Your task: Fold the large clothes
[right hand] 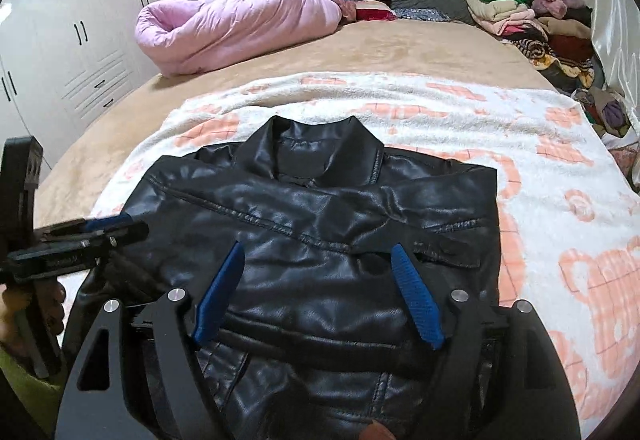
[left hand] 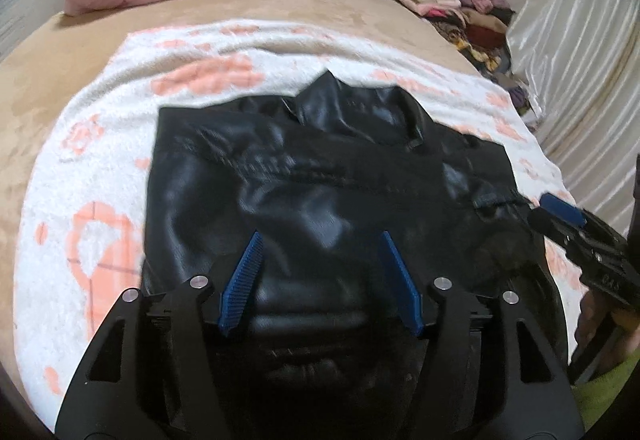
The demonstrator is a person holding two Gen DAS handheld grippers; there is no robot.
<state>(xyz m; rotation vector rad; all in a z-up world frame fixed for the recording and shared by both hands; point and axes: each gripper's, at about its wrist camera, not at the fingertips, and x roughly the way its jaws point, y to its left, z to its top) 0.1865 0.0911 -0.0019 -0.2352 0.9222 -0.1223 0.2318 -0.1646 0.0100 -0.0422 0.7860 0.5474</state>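
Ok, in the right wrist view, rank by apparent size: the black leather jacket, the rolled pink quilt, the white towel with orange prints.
1. White towel with orange prints, largest.
2. Black leather jacket, though nearness to the camera inflates it.
3. Rolled pink quilt, smallest, but farthest away.

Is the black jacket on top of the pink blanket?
No, the jacket lies on the white towel; the pink blanket sits far behind.
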